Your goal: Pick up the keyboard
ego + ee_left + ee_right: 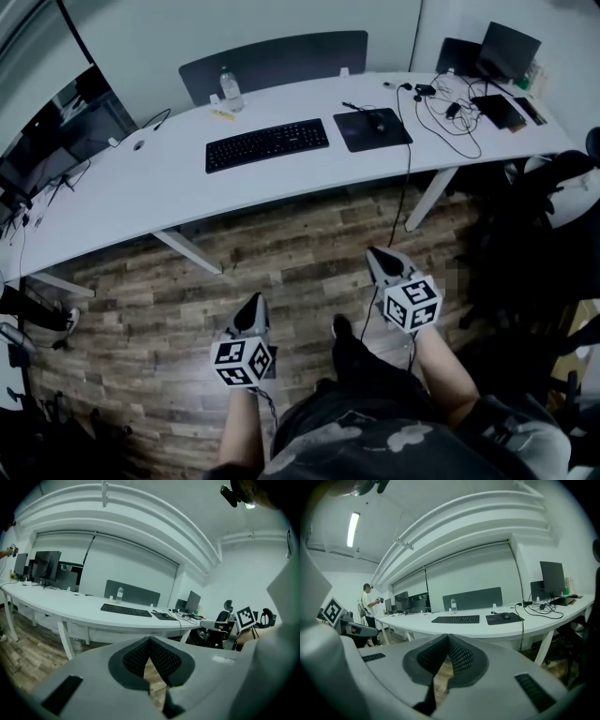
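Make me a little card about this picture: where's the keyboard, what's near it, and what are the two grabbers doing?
keyboard: black, lying flat on the white desk, untouched
near it: mouse on a dark mouse pad; bottle behind
left gripper: shut, empty, above the wood floor, short of the desk
right gripper: shut, empty, also short of the desk
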{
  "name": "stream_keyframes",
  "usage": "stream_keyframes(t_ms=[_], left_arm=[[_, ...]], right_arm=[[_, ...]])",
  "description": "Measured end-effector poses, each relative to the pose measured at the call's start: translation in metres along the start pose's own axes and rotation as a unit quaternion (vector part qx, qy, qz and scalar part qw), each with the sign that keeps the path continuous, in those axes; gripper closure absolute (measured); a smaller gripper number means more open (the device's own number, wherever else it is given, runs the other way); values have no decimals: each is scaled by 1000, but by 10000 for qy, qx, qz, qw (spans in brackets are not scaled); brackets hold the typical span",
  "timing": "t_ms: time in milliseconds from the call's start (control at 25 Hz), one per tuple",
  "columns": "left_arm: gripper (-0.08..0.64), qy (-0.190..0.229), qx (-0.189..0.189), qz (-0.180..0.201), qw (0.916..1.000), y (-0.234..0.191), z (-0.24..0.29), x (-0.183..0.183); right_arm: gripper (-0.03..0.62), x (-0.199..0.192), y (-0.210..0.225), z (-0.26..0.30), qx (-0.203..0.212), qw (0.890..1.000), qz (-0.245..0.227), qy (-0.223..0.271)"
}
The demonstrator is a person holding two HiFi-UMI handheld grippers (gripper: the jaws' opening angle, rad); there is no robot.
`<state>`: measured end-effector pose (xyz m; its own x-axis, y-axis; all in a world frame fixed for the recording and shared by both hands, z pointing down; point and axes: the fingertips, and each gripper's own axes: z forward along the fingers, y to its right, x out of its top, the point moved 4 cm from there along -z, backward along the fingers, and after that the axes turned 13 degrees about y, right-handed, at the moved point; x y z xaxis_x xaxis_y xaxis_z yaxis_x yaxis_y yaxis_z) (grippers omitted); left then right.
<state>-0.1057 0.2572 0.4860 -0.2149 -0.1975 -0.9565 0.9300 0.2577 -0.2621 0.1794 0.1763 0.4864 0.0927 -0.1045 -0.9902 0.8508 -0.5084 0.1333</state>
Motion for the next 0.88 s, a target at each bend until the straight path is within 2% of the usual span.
stream_keyframes(t_ms=[200,440,480,520,560,880], left_arm=[[558,-75,50,-5,10000,-11,68,11],[558,34,-32,78,10000,-4,134,31],[557,63,-23,102,9999,-4,143,34],[557,93,6,119,9999,-4,152,37],[557,117,51,134,9998,-5,160,40],[551,161,240,360,9989,2,199,55]], right_arm=[[591,12,48,61,-31,10000,3,26],[589,18,97,113,49,9995,304,41],[567,19,101,120,122,9993,344,15],[502,18,105,128,199,9990,391,-24],[485,19,109,135,268,9987,428,-61],[417,22,135,169,581,9963,611,-145]])
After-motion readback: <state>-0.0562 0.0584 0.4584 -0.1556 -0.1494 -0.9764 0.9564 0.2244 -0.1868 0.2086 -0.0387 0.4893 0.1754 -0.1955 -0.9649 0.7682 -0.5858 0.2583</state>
